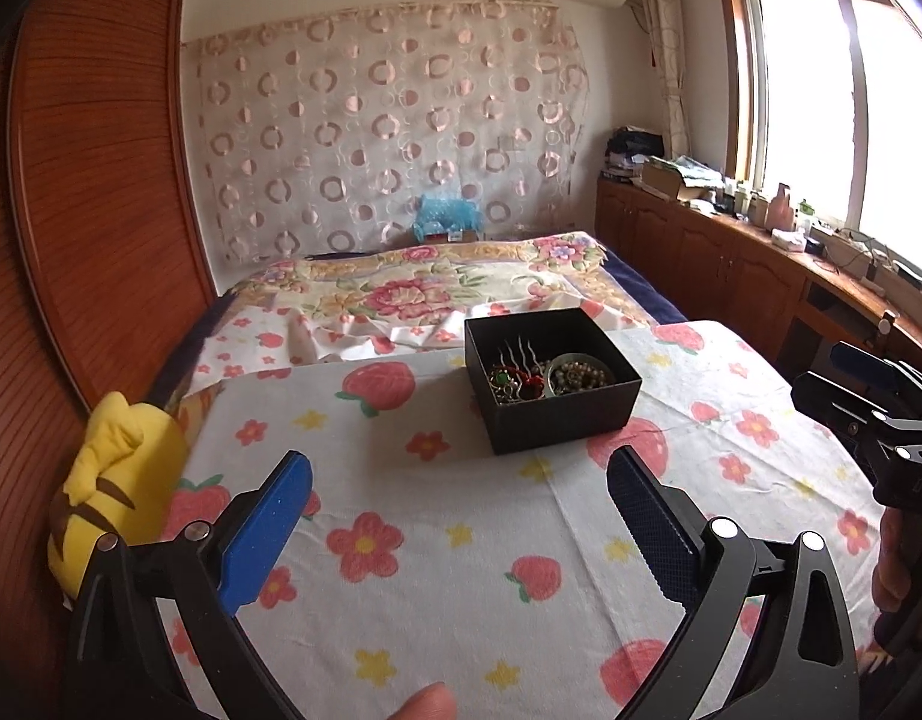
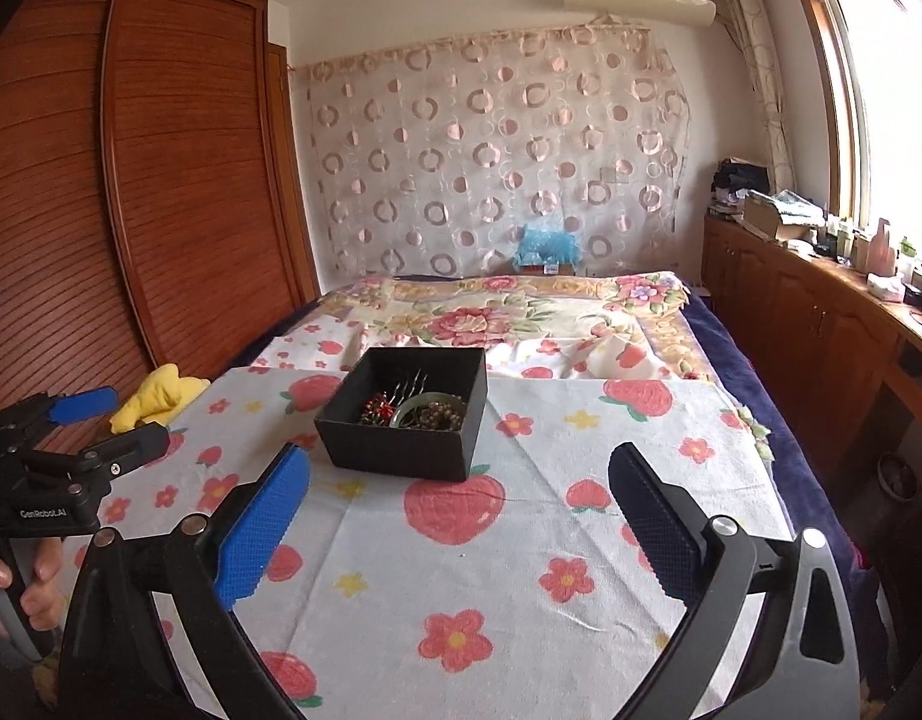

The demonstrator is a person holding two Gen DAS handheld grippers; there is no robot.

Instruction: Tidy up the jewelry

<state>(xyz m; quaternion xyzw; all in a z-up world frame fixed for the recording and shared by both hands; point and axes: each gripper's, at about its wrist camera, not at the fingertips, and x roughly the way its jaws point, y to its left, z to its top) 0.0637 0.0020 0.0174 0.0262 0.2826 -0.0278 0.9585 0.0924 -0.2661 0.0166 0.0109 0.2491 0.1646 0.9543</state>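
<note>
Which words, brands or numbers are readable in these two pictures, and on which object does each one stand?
"GenRobot.AI": on the body of the left gripper, seen in the right wrist view.
"DAS": cut-off letters on the body of the right gripper, seen in the left wrist view; the rest is hidden.
Bottles on the cabinet top: labels too small to read.

The right gripper [image 2: 459, 483] is hovering with its jaws wide apart over the flowered cloth [image 2: 521, 570], near a black box [image 2: 401, 450] holding beads, a bangle and a hair comb, while the left gripper [image 2: 110, 423] is hanging open beside a yellow toy [image 2: 161, 393].
</note>
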